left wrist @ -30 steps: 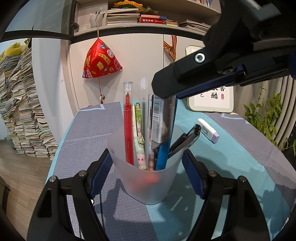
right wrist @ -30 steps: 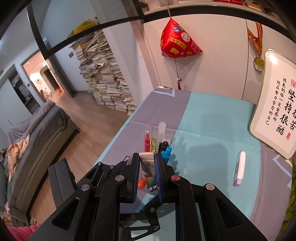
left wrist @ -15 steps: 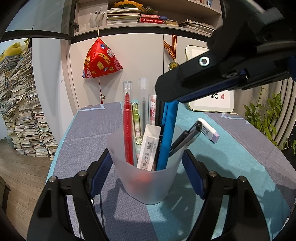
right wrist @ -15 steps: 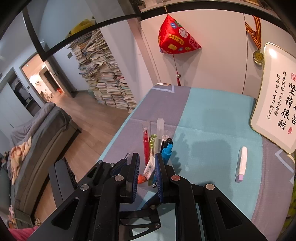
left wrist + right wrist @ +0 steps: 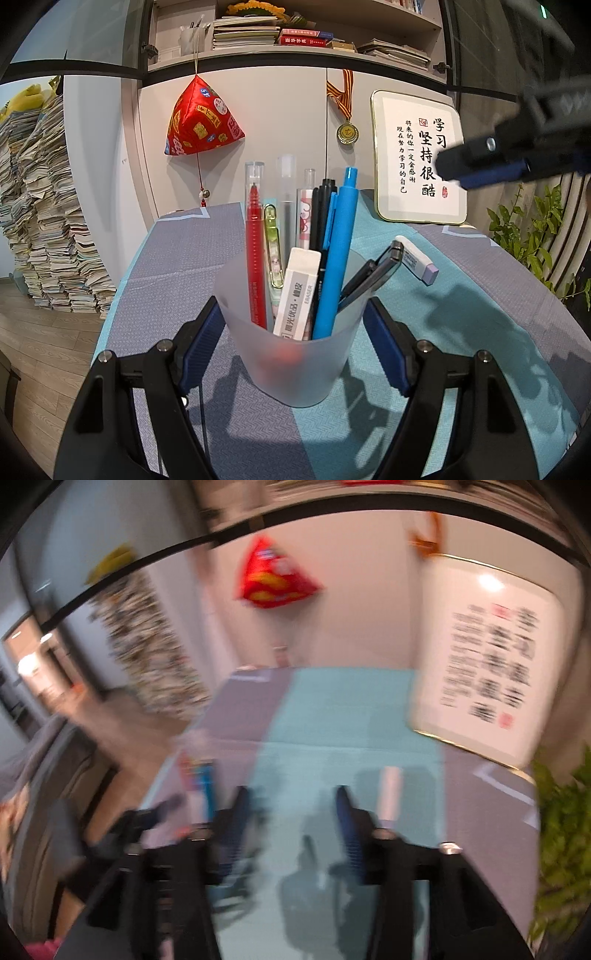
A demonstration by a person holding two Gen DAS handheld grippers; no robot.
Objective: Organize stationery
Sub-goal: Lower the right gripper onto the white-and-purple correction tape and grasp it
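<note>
Frosted cup (image 5: 295, 354) of pens on the surface (image 5: 461, 350), clamped in the left claw (image 5: 295, 332), eraser (image 5: 297, 299) standing inside it, right claw (image 5: 291, 823) just opening, empty, right of cup, white correction tape (image 5: 417, 264) lying behind cup

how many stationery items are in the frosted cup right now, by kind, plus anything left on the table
Pens standing in the frosted plastic cup: 6
White eraser in the cup: 1
Black folded item leaning on the cup's rim: 1
White correction tape with lilac cap on the table: 1
Total: 9
</note>
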